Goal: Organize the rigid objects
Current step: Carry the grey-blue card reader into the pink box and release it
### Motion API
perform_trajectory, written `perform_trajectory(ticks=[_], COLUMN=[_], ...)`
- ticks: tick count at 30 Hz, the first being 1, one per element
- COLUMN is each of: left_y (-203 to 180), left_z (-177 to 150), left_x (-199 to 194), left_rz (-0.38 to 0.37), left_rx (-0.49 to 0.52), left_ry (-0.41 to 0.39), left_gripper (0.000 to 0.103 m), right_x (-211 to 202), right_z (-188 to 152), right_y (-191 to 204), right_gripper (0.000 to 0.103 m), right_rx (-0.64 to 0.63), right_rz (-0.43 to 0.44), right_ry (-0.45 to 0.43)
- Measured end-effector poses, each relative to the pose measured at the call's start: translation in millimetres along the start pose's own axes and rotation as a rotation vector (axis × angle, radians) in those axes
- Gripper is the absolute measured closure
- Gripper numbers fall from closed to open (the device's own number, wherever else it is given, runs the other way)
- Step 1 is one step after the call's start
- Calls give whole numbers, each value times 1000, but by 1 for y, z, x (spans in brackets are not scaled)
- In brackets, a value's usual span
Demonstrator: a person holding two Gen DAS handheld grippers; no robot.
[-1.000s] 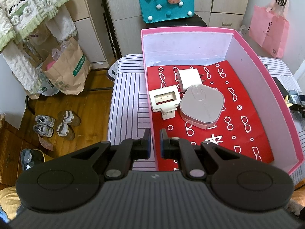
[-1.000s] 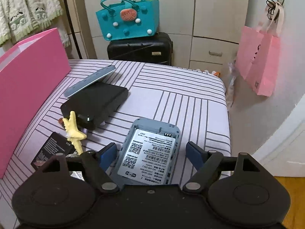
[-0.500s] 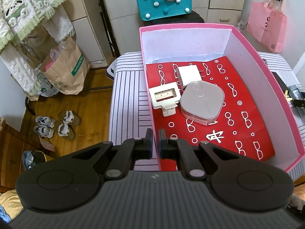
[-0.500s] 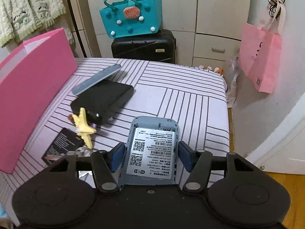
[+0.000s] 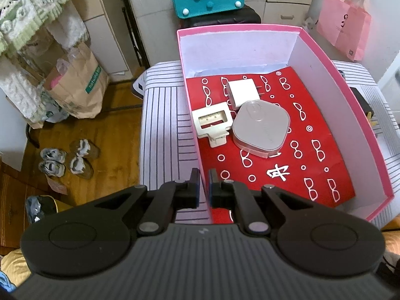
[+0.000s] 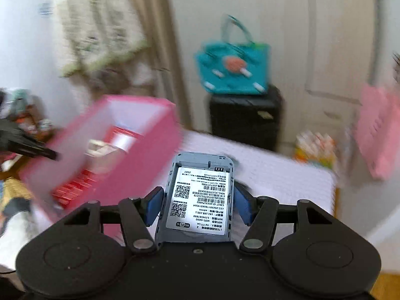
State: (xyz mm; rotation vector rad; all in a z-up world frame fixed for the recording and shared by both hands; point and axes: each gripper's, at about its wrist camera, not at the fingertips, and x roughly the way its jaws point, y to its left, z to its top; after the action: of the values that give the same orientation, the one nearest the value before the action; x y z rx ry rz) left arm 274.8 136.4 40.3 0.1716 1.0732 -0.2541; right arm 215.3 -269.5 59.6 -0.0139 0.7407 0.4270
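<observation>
With my left gripper (image 5: 203, 187) pinching the pink cardboard box's (image 5: 335, 75) wall at six o'clock, my right gripper (image 6: 198, 201), clamping the grey plastic router (image 6: 200, 200) only by its edges, could drop it mid-swing.

A striped bed cover (image 5: 160, 130) carries the pink box (image 5: 350, 92) on its near part; a black device (image 5: 360, 102) (partly hidden) lies right of it.

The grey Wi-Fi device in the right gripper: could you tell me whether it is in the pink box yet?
Not yet. The grey Wi-Fi device sits clamped in the right gripper, beside the pink box.
</observation>
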Motion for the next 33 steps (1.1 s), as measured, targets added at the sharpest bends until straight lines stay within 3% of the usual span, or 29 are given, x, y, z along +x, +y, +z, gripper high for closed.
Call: perform_trajectory(ticks=[6,12,20,23,33], left_y=[1,2,1,2,3], left_z=[-2,-5,-3,0,-2], left_x=[0,-2,-1,0,-1], left_rz=[-10,-19,-19,-28,-38], left_rx=[-1,-13,6,11,11], left_ry=[-9,-28,-16,2,-3], left_gripper=[97,97,96,96,96], right_x=[18,77,160,179,208], right_z=[42,55,56,56,57], right_y=[63,130,181,196,218], right_gripper=[37,37,37,37,37], right_rx=[-131,-258,-443,-508,-604], right_rz=[224,369,500,513,442], right_ry=[22,166,385,418,474])
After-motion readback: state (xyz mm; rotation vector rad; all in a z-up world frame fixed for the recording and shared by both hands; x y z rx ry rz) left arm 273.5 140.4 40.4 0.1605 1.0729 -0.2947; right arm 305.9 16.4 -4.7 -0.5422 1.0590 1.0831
